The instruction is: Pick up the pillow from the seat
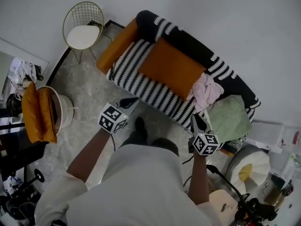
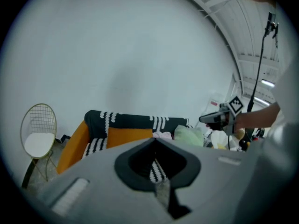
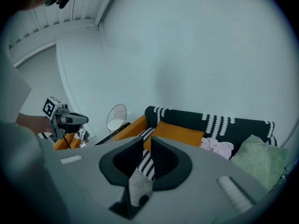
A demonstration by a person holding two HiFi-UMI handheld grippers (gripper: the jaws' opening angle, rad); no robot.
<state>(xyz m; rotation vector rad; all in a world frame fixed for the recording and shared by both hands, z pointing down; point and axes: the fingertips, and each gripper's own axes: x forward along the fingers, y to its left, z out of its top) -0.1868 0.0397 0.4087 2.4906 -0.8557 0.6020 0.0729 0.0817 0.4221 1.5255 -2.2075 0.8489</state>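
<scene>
The pillow [image 1: 171, 67] is a plain orange rectangle, flat and plump. It sits in the upper middle of the head view, turned diagonally. It rests on the seat [image 1: 141, 86], a black-and-white striped sofa cushion, with its long far edge against the black backrest. In the right gripper view it [image 3: 180, 133] lies just right of centre.

Left gripper [image 1: 130, 101] jaws together, right gripper [image 1: 199, 120] jaws narrowly apart; both empty, outstretched, angled downward.
</scene>
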